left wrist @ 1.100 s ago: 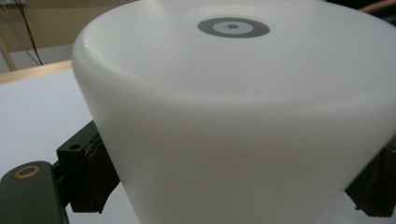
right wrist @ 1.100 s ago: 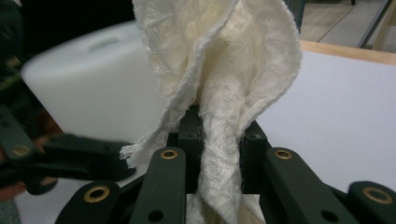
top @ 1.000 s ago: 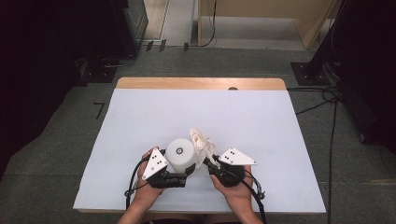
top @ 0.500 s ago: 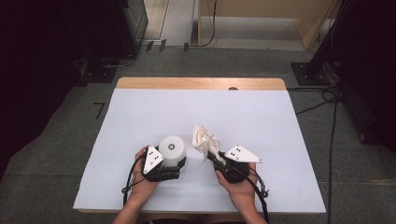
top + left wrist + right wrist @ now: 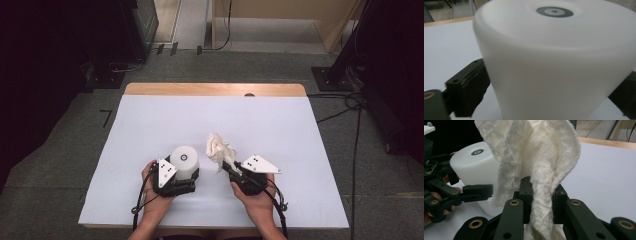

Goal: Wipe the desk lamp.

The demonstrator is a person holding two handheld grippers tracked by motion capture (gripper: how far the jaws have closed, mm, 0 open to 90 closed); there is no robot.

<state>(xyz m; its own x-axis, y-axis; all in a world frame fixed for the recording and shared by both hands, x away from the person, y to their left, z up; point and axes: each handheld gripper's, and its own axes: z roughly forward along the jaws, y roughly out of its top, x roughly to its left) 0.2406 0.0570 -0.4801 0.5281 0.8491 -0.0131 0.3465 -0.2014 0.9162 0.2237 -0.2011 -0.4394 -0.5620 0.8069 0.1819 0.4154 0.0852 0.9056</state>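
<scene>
A white cup [image 5: 184, 161] stands upside down near the table's front, with a small ring mark on its upturned base. My left gripper [image 5: 186, 175] is shut on its sides; in the left gripper view the black fingers [image 5: 467, 90] flank the cup [image 5: 556, 57]. To the right, my right gripper [image 5: 227, 167] is shut on a crumpled white paper towel [image 5: 218, 148] that stands up above its jaws. The right gripper view shows the towel [image 5: 531, 152] pinched in that gripper [image 5: 541, 202], with the cup [image 5: 471, 167] and the left gripper [image 5: 449, 192] beside it.
The table [image 5: 250, 120] is covered with a white sheet, and a wooden strip [image 5: 215, 89] shows at the far edge. Dark equipment stands on the floor at the left, and cables [image 5: 350, 105] run along the floor at the right.
The left gripper has carried the cup a little to the left and lower, away from the towel that it was touching. The right gripper with the towel has hardly moved.
</scene>
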